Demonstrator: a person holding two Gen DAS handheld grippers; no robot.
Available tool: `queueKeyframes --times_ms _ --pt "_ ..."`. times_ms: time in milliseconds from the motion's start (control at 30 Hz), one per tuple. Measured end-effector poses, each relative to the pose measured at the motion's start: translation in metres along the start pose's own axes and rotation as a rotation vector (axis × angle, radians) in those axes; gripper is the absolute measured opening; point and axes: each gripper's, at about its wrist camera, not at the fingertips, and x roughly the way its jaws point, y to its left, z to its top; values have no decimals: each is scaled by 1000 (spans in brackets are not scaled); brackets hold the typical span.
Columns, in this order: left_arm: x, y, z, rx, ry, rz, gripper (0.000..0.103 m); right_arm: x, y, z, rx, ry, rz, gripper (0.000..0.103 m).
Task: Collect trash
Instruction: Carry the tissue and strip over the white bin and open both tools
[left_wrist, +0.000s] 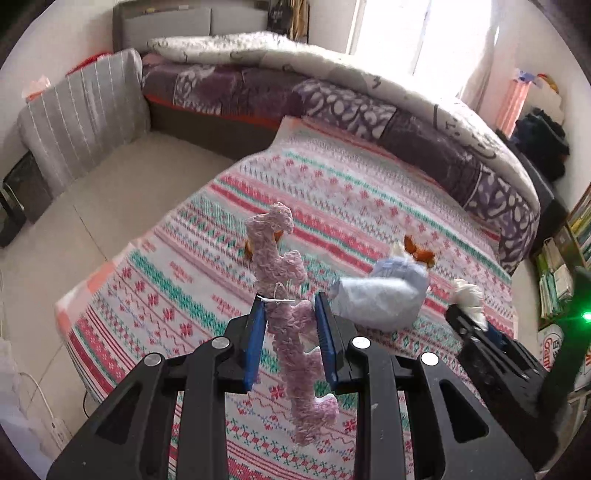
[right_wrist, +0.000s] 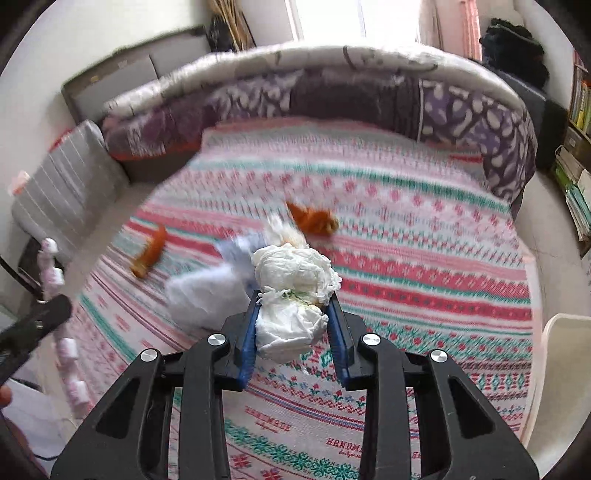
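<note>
From my left wrist camera, the left gripper (left_wrist: 289, 306) has its jaws pinching a pink yarn strip (left_wrist: 286, 295) that hangs clear above the patterned blanket (left_wrist: 369, 192). The blanket's left edge drops to bare floor (left_wrist: 110, 192), open room there. A pale blue wad (left_wrist: 384, 295) lies just right of my jaws, with orange scraps (left_wrist: 419, 251) beyond. Lettering shows low on the right (too cut off to read).

From my right wrist camera, the right gripper (right_wrist: 293, 301) has its jaws pinching a white paper wad (right_wrist: 295, 291), lifted over the blanket. Only here I can read "HANDMADE" woven into the near blanket edge. A white chair (right_wrist: 565, 350) stands at its right edge.
</note>
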Motion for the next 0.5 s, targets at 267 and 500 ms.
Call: queueKeyframes --times_ms 267,500 --pt "-27 -25 8 76 -141 22 27 -35 -11 11 19 -92 7 31" --pt "-43 -52 6 145 -225 25 27 -56 -29 12 33 -134 -25 31"
